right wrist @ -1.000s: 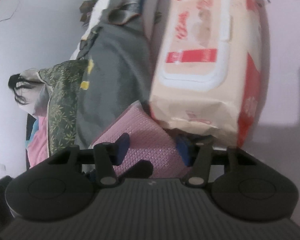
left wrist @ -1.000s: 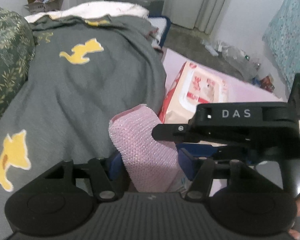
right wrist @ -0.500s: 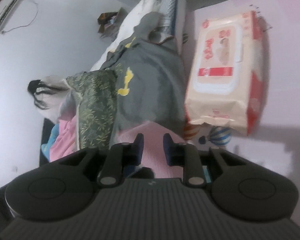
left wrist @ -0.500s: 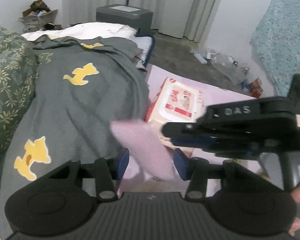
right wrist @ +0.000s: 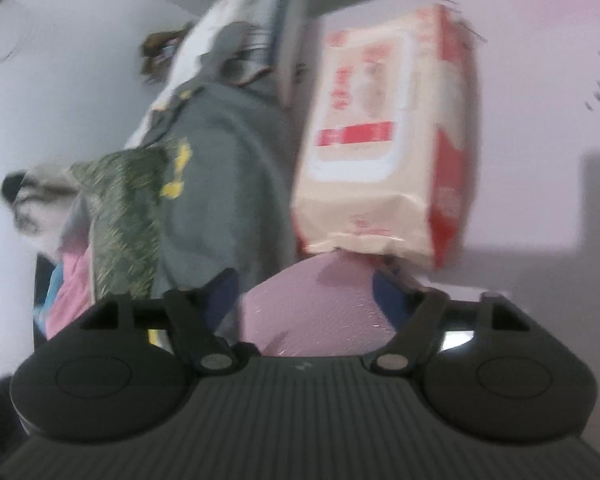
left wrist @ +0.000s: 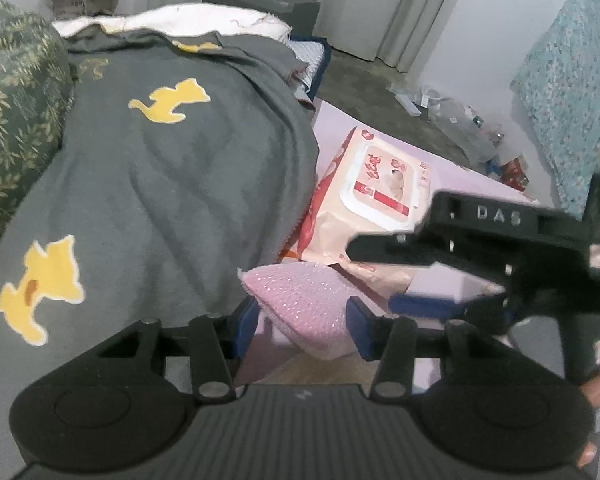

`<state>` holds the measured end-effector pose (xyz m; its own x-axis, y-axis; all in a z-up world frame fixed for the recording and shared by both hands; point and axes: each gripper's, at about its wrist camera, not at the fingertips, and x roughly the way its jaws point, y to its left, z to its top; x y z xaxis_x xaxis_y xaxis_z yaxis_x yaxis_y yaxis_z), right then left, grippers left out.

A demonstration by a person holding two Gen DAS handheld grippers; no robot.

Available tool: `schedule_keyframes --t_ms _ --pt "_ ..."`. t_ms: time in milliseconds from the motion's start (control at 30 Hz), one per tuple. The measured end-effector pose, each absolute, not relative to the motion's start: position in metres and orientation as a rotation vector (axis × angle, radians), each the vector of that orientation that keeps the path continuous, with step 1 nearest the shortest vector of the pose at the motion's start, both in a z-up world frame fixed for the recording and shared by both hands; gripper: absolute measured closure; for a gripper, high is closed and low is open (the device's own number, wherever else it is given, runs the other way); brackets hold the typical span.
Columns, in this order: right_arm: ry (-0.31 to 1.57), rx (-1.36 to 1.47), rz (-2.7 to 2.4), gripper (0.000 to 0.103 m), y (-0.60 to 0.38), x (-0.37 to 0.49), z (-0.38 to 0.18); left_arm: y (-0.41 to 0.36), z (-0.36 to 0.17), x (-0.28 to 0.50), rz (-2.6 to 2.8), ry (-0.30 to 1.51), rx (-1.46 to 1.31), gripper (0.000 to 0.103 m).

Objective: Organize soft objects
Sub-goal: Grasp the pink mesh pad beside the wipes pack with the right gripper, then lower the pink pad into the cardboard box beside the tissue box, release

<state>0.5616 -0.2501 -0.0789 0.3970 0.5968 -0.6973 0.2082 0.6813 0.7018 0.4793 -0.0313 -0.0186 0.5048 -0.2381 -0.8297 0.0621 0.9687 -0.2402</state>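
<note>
the pink bubble pouch (left wrist: 304, 304) sat low in the middle of the left wrist view, pinched at a narrow setting between the blue pads of the left gripper (left wrist: 302, 322), its long axis running from the lower centre up toward the left, so its free end pointed at the grey blanket (left wrist: 172, 184). in the right wrist view the same pouch (right wrist: 316, 308) lay between the fingers of the right gripper (right wrist: 304, 292), whose jaws were opening with the pouch between them, and the pads looked clear of it. just beyond the pouch, toward the upper right of the left view, lay the wipes pack (left wrist: 376, 200) on the pink sheet (left wrist: 464, 184). i judged the left gripper was carrying the pouch alone.
</note>
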Motion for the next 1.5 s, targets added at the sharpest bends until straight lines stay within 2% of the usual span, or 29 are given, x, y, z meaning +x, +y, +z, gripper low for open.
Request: schedule_keyframes --t_ms 267,333,400,500,533,567,833,867,1000,1167,1367,1500 --pt "1.289 0.923 0.184 0.027 -0.267 0.564 -0.112 -0.029 -0.035 0.5 -0.157 1.088 -0.27 0.05" --pt "1.309 0.937 0.202 0.032 -0.263 0.566 -0.121 -0.029 -0.041 0.502 -0.152 1.112 -0.281 0.052" --pt "1.307 0.945 0.231 0.052 -0.257 0.565 -0.127 -0.029 -0.043 0.501 -0.146 1.112 -0.277 0.052" --pt "1.271 0.891 0.248 0.055 -0.251 0.565 -0.116 -0.024 -0.037 0.498 -0.158 1.098 -0.3 0.056" --pt "1.264 0.876 0.254 0.057 -0.25 0.564 -0.112 -0.022 -0.033 0.496 -0.169 1.091 -0.31 0.062" --pt "1.26 0.871 0.258 0.064 -0.25 0.564 -0.109 -0.021 -0.029 0.494 -0.194 1.089 -0.324 0.067" --pt "1.145 0.903 0.334 0.073 -0.262 0.544 -0.058 -0.032 0.028 0.45 -0.287 0.996 -0.305 0.065" --pt "1.129 0.914 0.341 0.073 -0.266 0.54 -0.05 -0.033 0.035 0.443 -0.298 0.978 -0.302 0.063" --pt "1.043 0.94 0.361 0.074 -0.294 0.519 -0.014 -0.035 0.065 0.407 -0.352 0.92 -0.283 0.038" --pt "0.921 0.96 0.376 0.074 -0.361 0.462 0.032 -0.037 0.086 0.36 -0.385 0.883 -0.237 0.02" --pt "0.833 0.889 0.347 0.073 -0.459 0.36 0.066 -0.037 0.078 0.303 -0.397 0.889 -0.153 0.017" --pt "0.898 0.768 0.268 0.073 -0.508 0.312 0.063 -0.035 0.063 0.265 -0.383 0.895 -0.15 0.016"
